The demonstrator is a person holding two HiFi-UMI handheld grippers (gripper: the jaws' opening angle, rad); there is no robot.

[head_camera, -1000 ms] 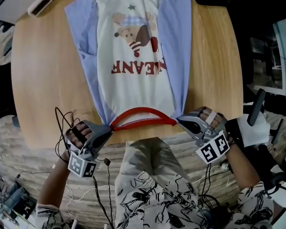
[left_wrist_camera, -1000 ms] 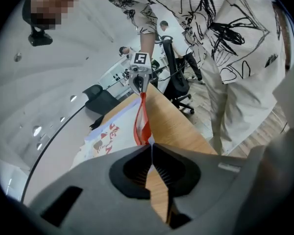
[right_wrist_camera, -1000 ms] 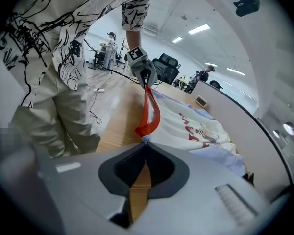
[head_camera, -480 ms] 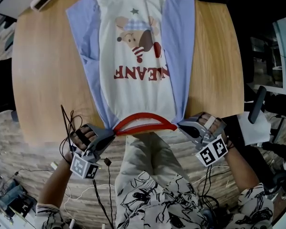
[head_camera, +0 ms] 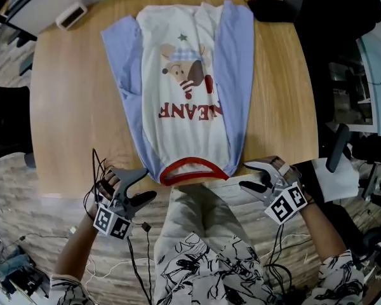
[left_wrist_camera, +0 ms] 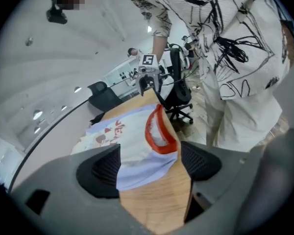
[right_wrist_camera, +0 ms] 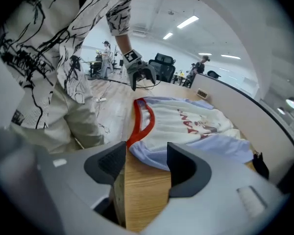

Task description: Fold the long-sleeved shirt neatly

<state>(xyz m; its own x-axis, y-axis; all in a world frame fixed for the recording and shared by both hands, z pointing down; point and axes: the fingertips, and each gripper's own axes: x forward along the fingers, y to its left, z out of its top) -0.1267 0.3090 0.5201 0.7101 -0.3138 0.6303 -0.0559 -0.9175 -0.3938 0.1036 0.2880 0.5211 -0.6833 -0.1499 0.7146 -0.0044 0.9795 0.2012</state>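
Note:
The long-sleeved shirt [head_camera: 187, 94] lies flat on the wooden table [head_camera: 70, 119], white body with a cartoon print, pale blue sleeves folded along its sides, red collar [head_camera: 193, 170] at the near edge. My left gripper [head_camera: 147, 183] sits just left of the collar; its jaws have just been opening and now stand open with nothing between them. My right gripper [head_camera: 244, 175] is just right of the collar, likewise just opened and empty. In the left gripper view the shirt [left_wrist_camera: 132, 146] lies beyond the open gripper [left_wrist_camera: 149, 168]. The right gripper view shows the shirt [right_wrist_camera: 186, 126] ahead of the open gripper [right_wrist_camera: 146, 165].
A small white box [head_camera: 72, 14] lies at the table's far left corner and a black object [head_camera: 270, 8] at the far right. The person's legs [head_camera: 203, 215] stand against the near table edge. Cables hang from both grippers.
Both grippers have opened and let go of the shirt's shoulders, drawing back slightly from the cloth. The red collar has slackened and drawn narrower on the table.

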